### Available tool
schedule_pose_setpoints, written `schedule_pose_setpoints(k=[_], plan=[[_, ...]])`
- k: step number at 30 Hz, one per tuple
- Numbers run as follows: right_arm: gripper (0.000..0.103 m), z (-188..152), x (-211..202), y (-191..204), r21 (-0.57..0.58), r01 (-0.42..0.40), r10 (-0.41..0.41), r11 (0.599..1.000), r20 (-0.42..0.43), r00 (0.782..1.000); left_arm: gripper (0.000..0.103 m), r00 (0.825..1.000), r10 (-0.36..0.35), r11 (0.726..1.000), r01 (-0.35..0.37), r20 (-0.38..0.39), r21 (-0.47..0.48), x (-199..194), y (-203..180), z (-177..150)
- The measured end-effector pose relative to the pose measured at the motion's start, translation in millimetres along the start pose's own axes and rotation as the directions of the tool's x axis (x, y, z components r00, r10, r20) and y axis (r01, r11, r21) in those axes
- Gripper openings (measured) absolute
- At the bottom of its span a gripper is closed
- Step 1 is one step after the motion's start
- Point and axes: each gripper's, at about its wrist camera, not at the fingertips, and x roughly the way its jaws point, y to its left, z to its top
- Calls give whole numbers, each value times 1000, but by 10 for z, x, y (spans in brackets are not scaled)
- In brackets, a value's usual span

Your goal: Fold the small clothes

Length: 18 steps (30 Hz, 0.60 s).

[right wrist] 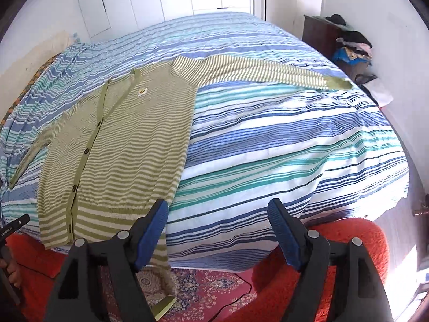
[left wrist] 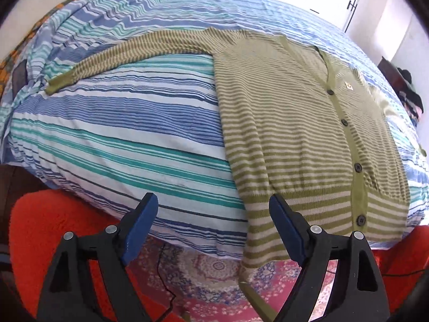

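Left tool (left wrist: 213, 209): jaws spread wide, nothing between the blue pads (left wrist: 140, 230). It hangs off the bed's near edge, above the rug (left wrist: 211, 271). Its right pad sits in front of the cardigan's hem; whether it touches cannot be told.

Right tool (right wrist: 218, 214): jaws likewise wide apart, holding nothing. Left pad (right wrist: 151, 234) overlaps the cardigan's lower corner in view; contact unclear. Between the pads, bare striped cover.

Cardigan (left wrist: 303, 139): green with cream stripes, buttoned, lying flat, front up, on the bed (left wrist: 120, 134). Its hem reaches the near edge and one corner hangs over the side toward the rug. Dark buttons (left wrist: 358, 167) run down the placket; a small patch (left wrist: 349, 86) sits on the chest.

One sleeve (left wrist: 128, 51) stretches straight out across the cover, cuff near the bed's left side. In the right wrist view the other sleeve (right wrist: 268, 71) lies out to the right, cuff near the far corner.

Around the bed: red fluffy mats (right wrist: 321, 268) on both sides of the patterned rug, a dark cable (left wrist: 163, 276) on the rug. By the wall, a dark cabinet (right wrist: 319, 35) with piled clothes (right wrist: 354, 45). White cupboard doors (right wrist: 128, 2) behind the bed.
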Motion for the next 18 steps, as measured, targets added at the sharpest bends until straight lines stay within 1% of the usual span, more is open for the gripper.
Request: schedule_pose_setpoints(k=[1, 2, 3, 6, 10, 13, 18], plan=[[78, 3, -79, 22, 1, 12, -12, 1000, 53, 999, 86, 1000, 23, 1000, -23, 15, 8, 0, 0, -8], [80, -18, -135, 26, -4, 22, -22, 1000, 85, 996, 86, 999, 44, 999, -44, 25, 17, 5, 14, -34], [84, -26, -164, 78, -9, 25, -24, 1000, 100, 995, 86, 998, 59, 998, -60, 28, 24, 23, 5, -53], [85, -37, -156, 124, -9, 16, -15, 1000, 95, 995, 86, 998, 54, 998, -54, 15, 17, 49, 20, -69], [85, -67, -119, 192, -20, 25, -23, 999, 73, 997, 86, 999, 50, 998, -50, 20, 23, 20, 30, -114], [85, -146, -164, 222, -34, 28, -25, 999, 90, 996, 86, 998, 51, 998, -51, 27, 26, -23, 35, -141], [85, -184, -183, 242, -39, 34, -31, 999, 92, 995, 87, 999, 37, 999, -36, 22, -12, -36, 106, -134]])
